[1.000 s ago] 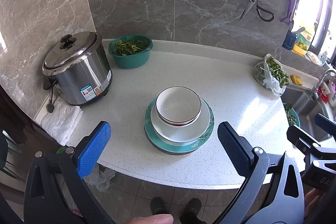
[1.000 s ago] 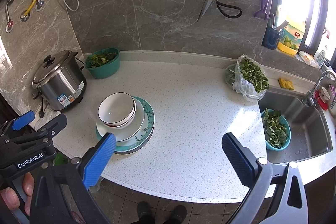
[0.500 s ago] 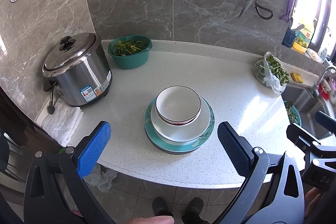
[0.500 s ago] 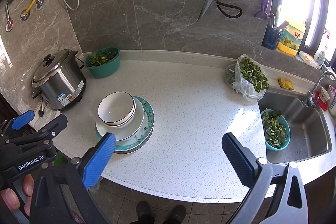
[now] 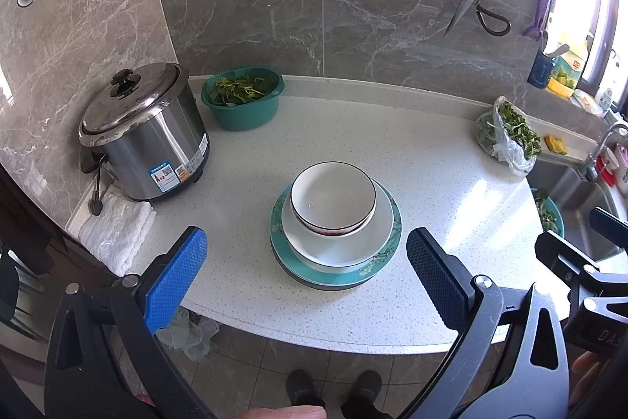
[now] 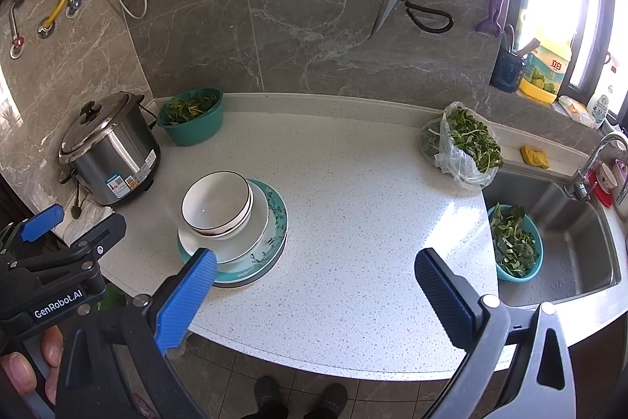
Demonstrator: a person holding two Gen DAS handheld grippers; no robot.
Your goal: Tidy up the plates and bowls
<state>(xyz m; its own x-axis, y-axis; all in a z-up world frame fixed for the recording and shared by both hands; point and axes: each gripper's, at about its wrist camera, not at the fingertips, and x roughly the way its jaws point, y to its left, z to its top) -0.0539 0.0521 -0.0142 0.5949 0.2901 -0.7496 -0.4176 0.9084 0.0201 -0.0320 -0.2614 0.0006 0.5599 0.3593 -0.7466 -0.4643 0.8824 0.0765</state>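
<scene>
Crockery stands in one stack near the front of the white speckled stone counter [image 5: 392, 144]: a white bowl with a thin dark rim [image 5: 333, 194] nests in a second bowl with a red band, only partly visible beneath it, and these sit in a wide white shallow dish [image 5: 337, 236] on a teal plate with a floral border [image 5: 386, 250], with a darker plate edge showing under that. The left gripper [image 5: 306, 269], with blue-padded fingers, is spread wide, holds nothing and hangs short of the stack without touching it. The right gripper [image 6: 314, 281] is likewise spread and empty, positioned off to the stack's right – its left pad overlaps the plate rim in the right wrist view, but contact cannot be confirmed. Principal hazard, as judged: the top bowls sit off-centre toward the back left of the dish, so a pinch on one rim could tilt the nest and slide a glazed piece off. The stack also lies close to the counter's front edge, above a tiled floor – a nudge forward risks a drop and breakage. A pad closing on a thin rim may slip on smooth glaze. The steel rice cooker with a black knob [image 5: 145, 140] and the teal basin of greens [image 5: 243, 105] stand well apart and pose little obstruction.
</scene>
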